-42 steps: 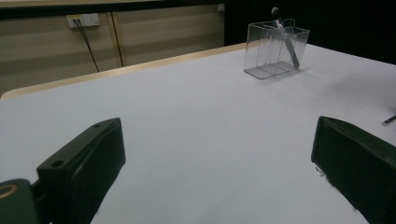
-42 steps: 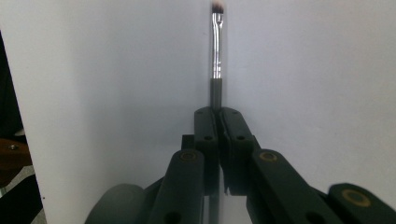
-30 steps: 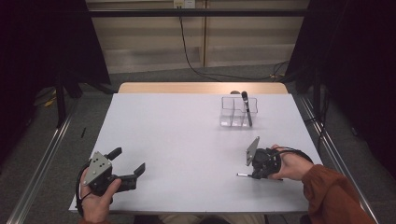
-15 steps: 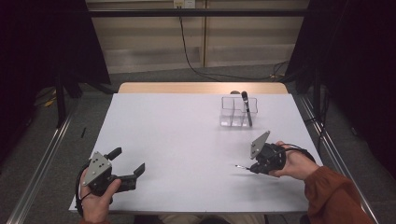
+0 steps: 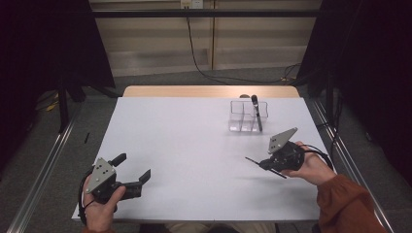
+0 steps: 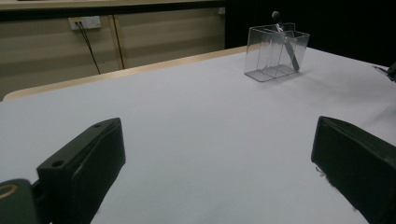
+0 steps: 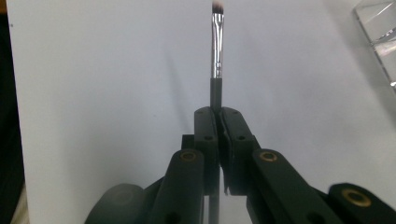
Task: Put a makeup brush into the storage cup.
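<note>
thin brush pinched at its handle, above the table

the brush (image 7: 216, 56) looks light, stiff and slim, likely to pivot or slip, so the dark handle near the metal collar seems the safest hold. the right gripper (image 5: 265, 164) is clamped shut on that handle, above the white table (image 5: 194, 145), near the clear holder (image 5: 245, 116). the left gripper (image 5: 130, 171) rests wide open, holding nothing.

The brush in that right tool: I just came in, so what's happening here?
A person holds a tool in each hand. The right tool is shut on a thin makeup brush, above the white table. The left tool is open. A clear organizer at the far right holds another brush.
</note>
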`<state>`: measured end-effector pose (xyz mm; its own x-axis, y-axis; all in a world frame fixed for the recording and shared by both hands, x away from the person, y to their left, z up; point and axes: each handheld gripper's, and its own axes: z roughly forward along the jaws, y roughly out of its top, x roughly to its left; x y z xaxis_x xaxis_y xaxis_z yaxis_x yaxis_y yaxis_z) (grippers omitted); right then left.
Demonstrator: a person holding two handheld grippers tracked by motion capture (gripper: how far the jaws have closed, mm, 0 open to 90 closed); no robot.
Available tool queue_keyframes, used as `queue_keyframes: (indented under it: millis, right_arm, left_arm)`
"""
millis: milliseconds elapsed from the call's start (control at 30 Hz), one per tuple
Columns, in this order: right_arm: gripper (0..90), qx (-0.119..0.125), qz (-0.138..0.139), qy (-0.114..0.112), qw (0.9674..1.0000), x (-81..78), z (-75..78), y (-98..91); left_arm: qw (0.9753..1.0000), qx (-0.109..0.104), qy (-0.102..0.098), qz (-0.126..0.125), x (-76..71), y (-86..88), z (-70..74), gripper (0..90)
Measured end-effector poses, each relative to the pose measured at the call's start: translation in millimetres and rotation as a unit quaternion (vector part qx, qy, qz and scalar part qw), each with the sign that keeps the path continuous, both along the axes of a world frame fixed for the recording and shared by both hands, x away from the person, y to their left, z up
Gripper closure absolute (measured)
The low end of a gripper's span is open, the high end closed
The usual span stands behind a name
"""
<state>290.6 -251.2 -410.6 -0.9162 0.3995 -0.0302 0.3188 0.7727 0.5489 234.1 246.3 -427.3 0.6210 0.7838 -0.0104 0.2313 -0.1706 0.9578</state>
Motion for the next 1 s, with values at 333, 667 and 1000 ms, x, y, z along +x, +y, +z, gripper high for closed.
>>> queue_keyframes:
  millis: [333, 667, 1000]
  right_arm:
    - [86.2, 0.093, -0.057, -0.024, 0.9937, -1.2, 3.6, -11.1]
    - [86.2, 0.172, -0.107, -0.049, 0.9781, -0.7, 4.4, -17.7]
    - [86.2, 0.208, -0.148, -0.069, 0.9645, 2.7, -5.5, -20.0]
  left_arm:
    - [1.0, 0.0, 0.002, -0.001, 0.6, 0.2, -0.4, 3.0]
    - [1.0, -0.002, 0.005, -0.001, 1.5, 0.9, -1.1, 3.0]
    - [1.0, -0.003, 0.003, 0.0, 1.2, 1.7, -0.6, 3.0]
